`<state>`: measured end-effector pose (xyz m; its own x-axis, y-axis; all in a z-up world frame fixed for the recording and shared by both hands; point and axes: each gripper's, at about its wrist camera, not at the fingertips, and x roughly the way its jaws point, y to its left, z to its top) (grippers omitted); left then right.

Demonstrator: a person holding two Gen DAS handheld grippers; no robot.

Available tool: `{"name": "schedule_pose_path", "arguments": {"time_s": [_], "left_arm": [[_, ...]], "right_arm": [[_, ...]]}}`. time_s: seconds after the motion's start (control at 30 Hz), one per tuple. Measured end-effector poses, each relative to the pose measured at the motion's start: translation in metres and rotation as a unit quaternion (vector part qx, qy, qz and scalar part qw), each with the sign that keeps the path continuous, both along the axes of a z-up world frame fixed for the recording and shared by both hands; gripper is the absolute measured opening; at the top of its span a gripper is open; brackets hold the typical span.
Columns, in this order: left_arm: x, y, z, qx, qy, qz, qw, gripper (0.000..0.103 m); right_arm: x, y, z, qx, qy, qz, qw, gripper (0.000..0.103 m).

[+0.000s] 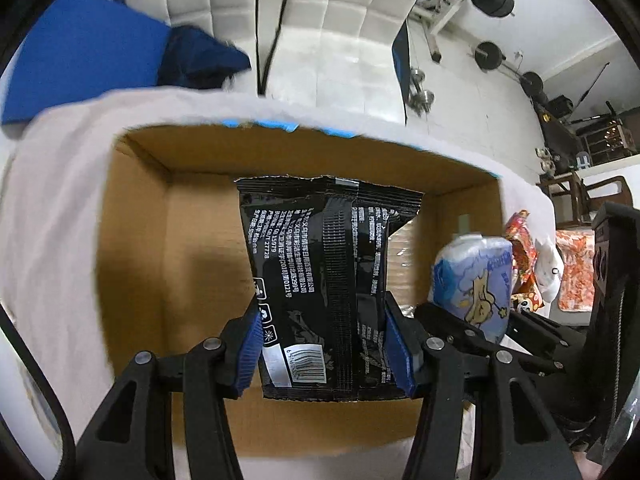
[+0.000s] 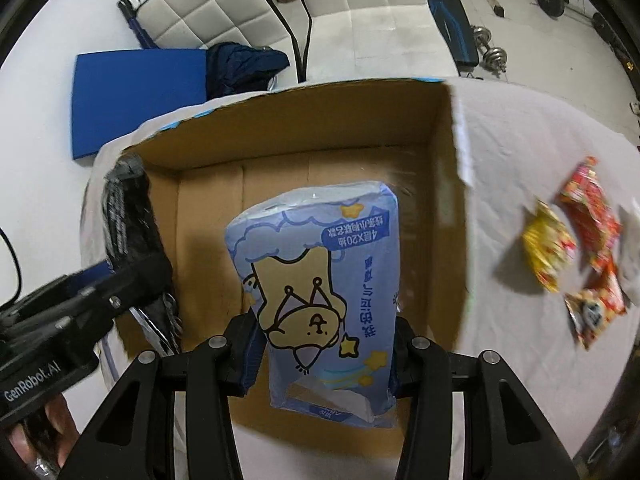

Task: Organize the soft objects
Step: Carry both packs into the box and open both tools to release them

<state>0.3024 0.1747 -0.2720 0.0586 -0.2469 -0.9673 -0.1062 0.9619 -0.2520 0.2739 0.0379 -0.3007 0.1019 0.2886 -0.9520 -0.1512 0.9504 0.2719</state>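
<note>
Black pouch (image 1: 320,280), blue tissue pack (image 2: 320,292) over box (image 2: 448,208)

left wrist: steeply down, close | right wrist: same | shared: cardboard box (image 1: 136,240) (image 2: 448,208)

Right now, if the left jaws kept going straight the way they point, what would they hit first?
Probably the bare cardboard floor of the open box. The left gripper, clamping the black packet, points down into it; depth is unclear.

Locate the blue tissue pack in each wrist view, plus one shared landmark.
Left wrist: blue tissue pack at right of centre, over the right side of the box, in the right gripper.
Right wrist: centre of frame, clamped between the right gripper's fingers, over the open box.
Shared landmark: cardboard box.
</note>
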Motion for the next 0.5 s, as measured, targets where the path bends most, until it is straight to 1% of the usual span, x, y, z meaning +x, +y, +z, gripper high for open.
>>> {"name": "schedule_pose_path", "arguments": {"time_s": [0.1, 0.23, 0.33, 0.4, 0.43, 0.47, 0.5], "left_arm": [[0.015, 0.003, -0.029, -0.024, 0.024, -0.013, 0.9993, 0.052], [0.03, -0.001, -0.054, -0.034, 0.038, -0.029, 0.9983, 0.052], [0.038, -0.004, -0.067, -0.048, 0.047, -0.039, 0.997, 0.052], [0.04, -0.004, -0.073, -0.053, 0.052, -0.041, 0.9964, 0.053], [0.041, -0.005, -0.075, -0.054, 0.056, -0.042, 0.9961, 0.053], [0.043, -0.004, -0.076, -0.055, 0.059, -0.04, 0.996, 0.053], [0.045, -0.004, -0.077, -0.055, 0.063, -0.038, 0.9957, 0.053]], "right_arm": [[0.018, 0.016, -0.023, -0.003, 0.01, -0.001, 1.0, 0.05], [0.033, 0.029, -0.049, -0.013, 0.02, 0.001, 1.0, 0.052], [0.045, 0.033, -0.068, -0.023, 0.026, -0.003, 0.999, 0.052], [0.05, 0.033, -0.075, -0.027, 0.025, -0.007, 0.999, 0.053], [0.051, 0.035, -0.077, -0.029, 0.026, -0.007, 0.999, 0.058], [0.053, 0.036, -0.08, -0.03, 0.026, -0.006, 0.999, 0.06], [0.052, 0.039, -0.08, -0.033, 0.025, -0.005, 0.999, 0.065]]}}
